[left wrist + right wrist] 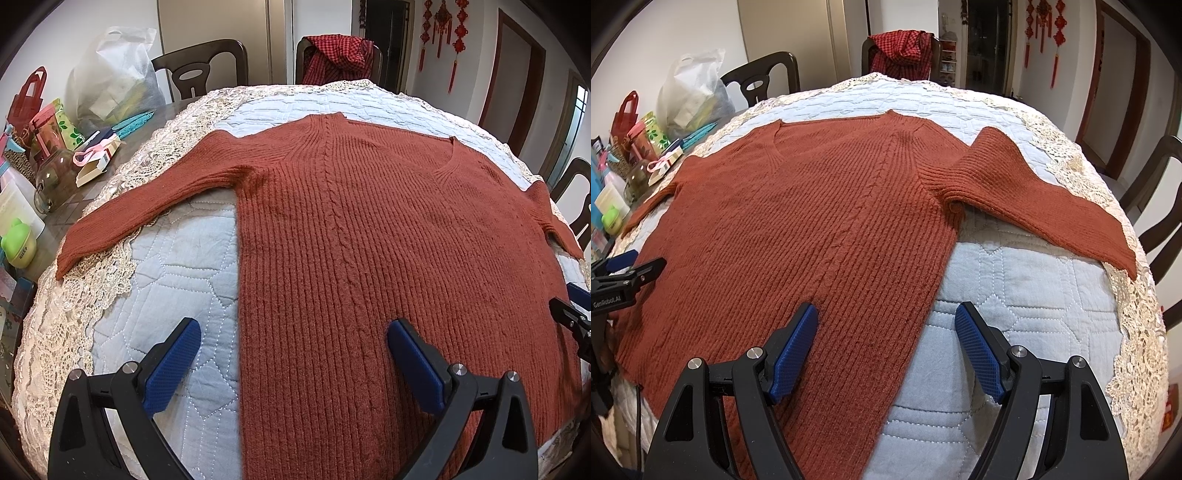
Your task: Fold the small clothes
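Observation:
A rust-red ribbed knit sweater (369, 229) (812, 221) lies flat, front up, on a pale blue quilted cloth (177, 280) (1015, 295), both sleeves spread outward. My left gripper (293, 332) hovers open above the sweater's left side edge near the hem, one pad over the quilt, the other over the knit. My right gripper (886, 319) hovers open above the sweater's right side edge, nothing between its fingers. The left sleeve (147, 199) reaches onto the lace border; the right sleeve (1034, 195) does likewise. Each gripper shows at the edge of the other's view.
A lace-trimmed edge (92, 295) rings the quilt. Clutter stands at the table's left: a white plastic bag (114, 74), a glass jar (55, 181), boxes, a green container (18, 247). Dark wooden chairs (199, 66) surround the table; one carries a red checked garment (340, 55).

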`<action>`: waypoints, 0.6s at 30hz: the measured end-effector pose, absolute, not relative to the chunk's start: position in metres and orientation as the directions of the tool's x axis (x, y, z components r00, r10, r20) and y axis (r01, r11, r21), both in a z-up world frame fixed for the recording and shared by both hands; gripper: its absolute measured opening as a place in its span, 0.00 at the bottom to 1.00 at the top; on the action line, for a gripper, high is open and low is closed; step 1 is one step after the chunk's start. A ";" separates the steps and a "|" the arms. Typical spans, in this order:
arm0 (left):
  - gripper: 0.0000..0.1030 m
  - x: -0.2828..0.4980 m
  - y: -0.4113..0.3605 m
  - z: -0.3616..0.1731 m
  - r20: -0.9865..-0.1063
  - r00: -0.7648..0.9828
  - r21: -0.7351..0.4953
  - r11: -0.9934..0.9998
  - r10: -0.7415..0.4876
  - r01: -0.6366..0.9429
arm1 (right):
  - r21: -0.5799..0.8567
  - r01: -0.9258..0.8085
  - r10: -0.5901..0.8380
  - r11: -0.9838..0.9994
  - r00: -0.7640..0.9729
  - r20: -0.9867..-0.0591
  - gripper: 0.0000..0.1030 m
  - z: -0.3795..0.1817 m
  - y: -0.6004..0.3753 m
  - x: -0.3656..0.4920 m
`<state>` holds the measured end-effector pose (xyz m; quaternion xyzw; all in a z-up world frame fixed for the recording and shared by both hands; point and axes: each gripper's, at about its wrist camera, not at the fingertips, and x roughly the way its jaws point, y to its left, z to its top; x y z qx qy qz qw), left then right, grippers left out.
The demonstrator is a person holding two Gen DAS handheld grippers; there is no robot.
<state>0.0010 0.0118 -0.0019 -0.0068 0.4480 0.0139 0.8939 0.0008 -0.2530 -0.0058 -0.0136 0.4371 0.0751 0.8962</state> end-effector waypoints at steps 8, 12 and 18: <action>1.00 0.001 0.011 -0.002 -0.805 0.594 0.001 1.000 0.019 -0.031 | 0.042 -0.150 0.125 0.988 0.598 -0.791 0.75 -0.005 -0.252 0.002; 1.00 0.000 0.011 -0.001 -0.799 0.600 -0.005 0.999 0.016 -0.035 | 0.039 -0.151 0.123 0.988 0.606 -0.786 0.75 -0.006 -0.252 0.000; 1.00 -0.002 0.010 -0.001 -0.795 0.607 -0.006 0.999 0.016 -0.035 | 0.038 -0.148 0.121 0.988 0.606 -0.786 0.75 -0.006 -0.252 0.000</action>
